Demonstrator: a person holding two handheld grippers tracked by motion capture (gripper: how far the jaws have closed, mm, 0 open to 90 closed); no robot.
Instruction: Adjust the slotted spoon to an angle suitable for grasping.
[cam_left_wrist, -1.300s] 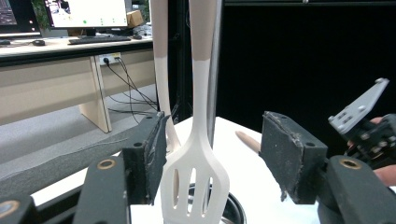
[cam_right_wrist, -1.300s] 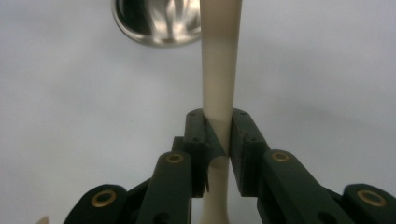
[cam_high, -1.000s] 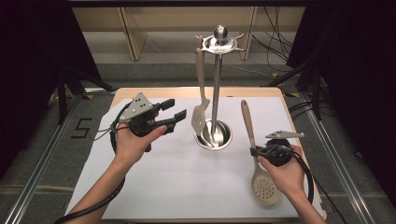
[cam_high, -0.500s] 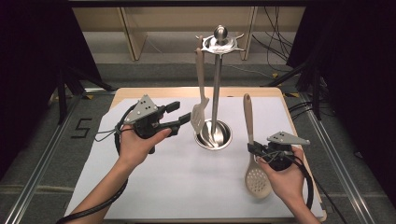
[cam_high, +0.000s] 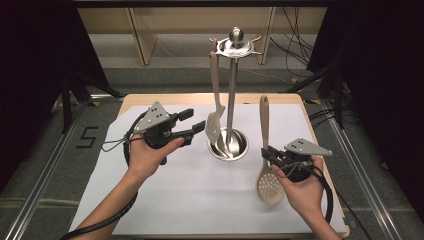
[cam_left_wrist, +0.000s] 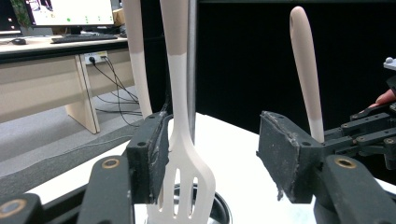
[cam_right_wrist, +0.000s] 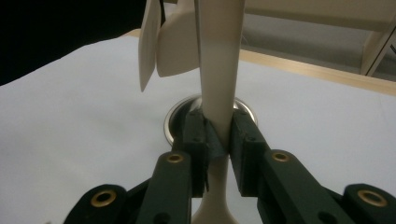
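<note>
Hands come in from the bottom of the high view, and the arms are cut off at the edge. There are two hands and two claws.

The right claw (cam_high: 266, 153) is nearest. It is clenched on the spoon (cam_high: 264, 150), low on the handle, just above the bowl. The spoon's round bowl with its little holes hangs below the claw, over the white sheet (cam_high: 200, 200) on the table (cam_high: 150, 97). The handle sticks up and away from the hand. In the right claw view the two pads (cam_right_wrist: 245, 140) press the handle (cam_right_wrist: 219, 93) from both sides. The bowl is cut off at the bottom there.

The left claw (cam_high: 192, 122) is farther up, on the left. It is released, with its jaws wide apart. In the left claw view the spatula (cam_left_wrist: 184, 154) stands between the jaws, close by the left pad (cam_left_wrist: 156, 154). I cannot tell if it touches that pad. The top of the spatula is cut off there.

Farthest off stands one metal rack (cam_high: 231, 100) with a round base (cam_high: 228, 145). One spatula (cam_high: 215, 100) hangs from its top. There are two pale tools in all: one spoon and one spatula.
</note>
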